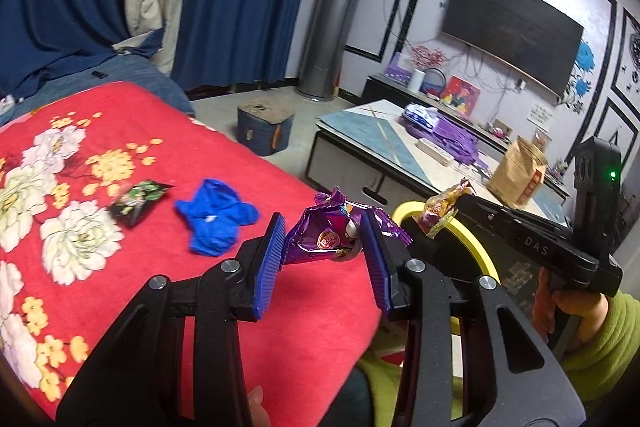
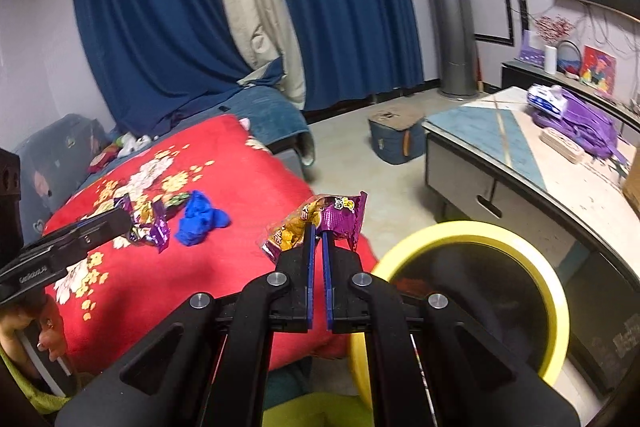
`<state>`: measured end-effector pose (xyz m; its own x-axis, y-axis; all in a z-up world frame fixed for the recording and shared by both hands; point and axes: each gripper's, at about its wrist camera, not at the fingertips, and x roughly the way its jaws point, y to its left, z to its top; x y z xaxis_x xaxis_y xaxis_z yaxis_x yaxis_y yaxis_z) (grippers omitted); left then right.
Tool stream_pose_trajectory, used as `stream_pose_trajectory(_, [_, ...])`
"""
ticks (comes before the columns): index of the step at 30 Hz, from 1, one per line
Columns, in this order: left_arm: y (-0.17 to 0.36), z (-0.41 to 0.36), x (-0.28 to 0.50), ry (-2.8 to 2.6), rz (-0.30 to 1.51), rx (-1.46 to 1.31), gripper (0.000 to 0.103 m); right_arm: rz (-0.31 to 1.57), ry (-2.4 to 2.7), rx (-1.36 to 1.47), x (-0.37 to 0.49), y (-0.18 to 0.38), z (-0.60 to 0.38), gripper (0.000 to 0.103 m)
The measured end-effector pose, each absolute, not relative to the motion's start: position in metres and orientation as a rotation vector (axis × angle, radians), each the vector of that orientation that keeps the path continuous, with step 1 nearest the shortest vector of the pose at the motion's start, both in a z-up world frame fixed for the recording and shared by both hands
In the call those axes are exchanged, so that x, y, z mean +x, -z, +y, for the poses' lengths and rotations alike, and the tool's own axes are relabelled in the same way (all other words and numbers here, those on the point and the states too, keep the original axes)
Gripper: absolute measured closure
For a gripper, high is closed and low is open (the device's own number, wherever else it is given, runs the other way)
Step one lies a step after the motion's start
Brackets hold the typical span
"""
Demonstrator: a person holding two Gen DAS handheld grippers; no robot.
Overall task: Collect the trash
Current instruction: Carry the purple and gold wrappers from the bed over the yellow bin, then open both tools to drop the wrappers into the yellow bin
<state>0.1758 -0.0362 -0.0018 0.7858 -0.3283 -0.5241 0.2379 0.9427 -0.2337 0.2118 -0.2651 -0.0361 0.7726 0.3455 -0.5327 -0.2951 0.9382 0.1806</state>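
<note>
My left gripper (image 1: 322, 233) is shut on a crumpled purple snack wrapper (image 1: 328, 237) above the front edge of the red flowered blanket (image 1: 120, 131). My right gripper (image 2: 318, 231) is shut on a yellow-and-purple snack bag (image 2: 320, 221) and holds it just left of the yellow-rimmed trash bin (image 2: 476, 227). In the left wrist view that bag (image 1: 442, 207) hangs over the bin's rim (image 1: 404, 209). A blue crumpled glove (image 1: 216, 221) and a black-green wrapper (image 1: 138, 201) lie on the blanket.
A low coffee table (image 2: 500, 147) with a purple bag (image 2: 572, 123) and a brown paper bag (image 1: 518, 171) stands right of the bin. A blue stool (image 2: 394, 137) stands on the floor. Blue curtains (image 2: 160, 7) hang behind.
</note>
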Motion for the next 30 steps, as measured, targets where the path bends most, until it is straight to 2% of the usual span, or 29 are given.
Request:
stream_pose_trajectory(24, [0.033, -0.14, 0.199, 0.495, 0.675, -0.017, 0.071, 0.675, -0.156, 0.161, 0.206, 0.065, -0.355, 0.098])
stream_pose_trajectory(30, [0.044, -0.163, 0.207, 0.53, 0.704, 0.024, 0.071, 0.71, -0.126, 0.202, 0.208, 0.076, -0.374, 0.095])
